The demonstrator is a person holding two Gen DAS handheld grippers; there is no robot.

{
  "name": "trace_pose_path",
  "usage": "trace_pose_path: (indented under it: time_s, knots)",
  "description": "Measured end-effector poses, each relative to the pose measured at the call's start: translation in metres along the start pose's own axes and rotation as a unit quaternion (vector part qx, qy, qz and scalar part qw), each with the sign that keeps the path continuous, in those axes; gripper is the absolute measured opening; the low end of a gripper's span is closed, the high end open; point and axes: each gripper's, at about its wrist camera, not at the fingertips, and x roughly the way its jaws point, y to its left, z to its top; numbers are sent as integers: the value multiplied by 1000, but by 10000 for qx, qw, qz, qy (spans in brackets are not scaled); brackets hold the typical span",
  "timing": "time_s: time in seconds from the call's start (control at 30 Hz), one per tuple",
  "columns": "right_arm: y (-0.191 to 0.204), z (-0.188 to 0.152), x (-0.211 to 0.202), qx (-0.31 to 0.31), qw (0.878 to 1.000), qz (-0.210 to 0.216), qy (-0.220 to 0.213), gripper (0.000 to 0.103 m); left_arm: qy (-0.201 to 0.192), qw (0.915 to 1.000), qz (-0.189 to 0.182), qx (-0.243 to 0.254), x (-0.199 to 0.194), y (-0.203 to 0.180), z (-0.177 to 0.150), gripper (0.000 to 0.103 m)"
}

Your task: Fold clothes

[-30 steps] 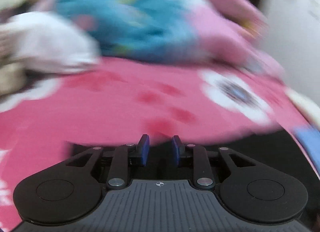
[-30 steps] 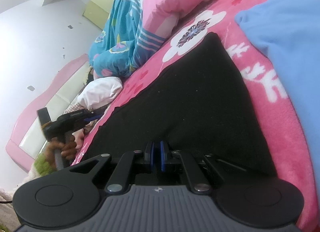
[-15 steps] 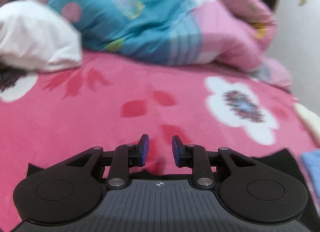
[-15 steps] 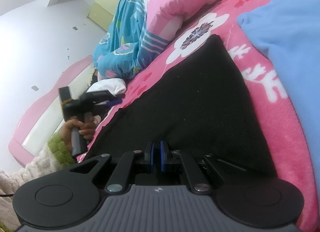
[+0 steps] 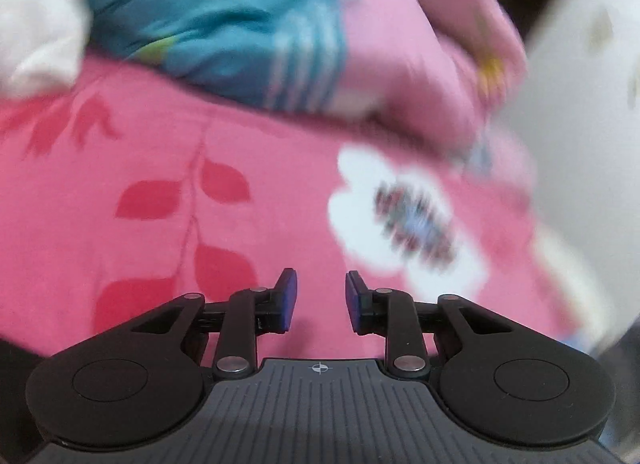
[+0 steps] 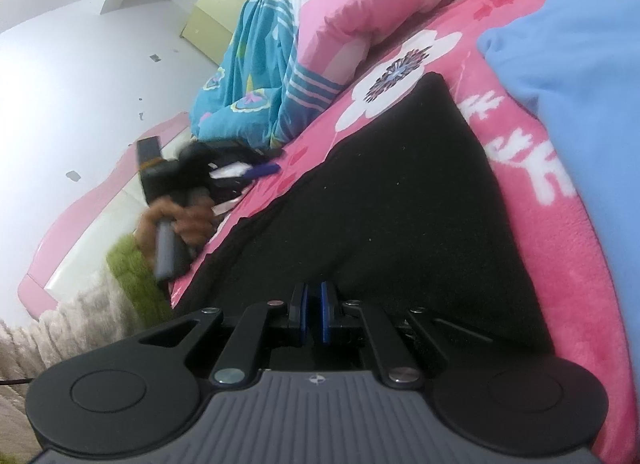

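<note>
Flat black garment point(image 6: 400, 200), near edge pinched by right claw point(image 6: 311, 318)

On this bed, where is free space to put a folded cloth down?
The pink flowered blanket lies bare in front of the open left gripper, between the white pillow and the white flower print. Crowded: the turquoise and pink quilt heap behind, the black garment and blue cloth.
</note>
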Motion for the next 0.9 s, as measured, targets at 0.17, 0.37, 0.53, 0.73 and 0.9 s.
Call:
trace_pose_path:
  time_s: [0.17,0.37,0.53,0.73,0.9]
  knots:
    - [5,8,-1,43,9997,-86,206,6,-40,9994,-93,333,-69,-5,-17,31]
    - [39,52,12,-807,9930,-509,696,8,466,9921,-201,1147,-139,-18,-73,33]
    - [62,82,78,-1238,9809,-363,1457,8,668,9825,-258,1720,-150,-26,-136,33]
    - [35,118,162,-638,9798,-266,1878,7,746,9787,-200,1901,-146,-12,-166,33]
    - [-13,167,166,101,9918,-929,867,8,674,9776,-221,1984,-148,-3,-171,33]
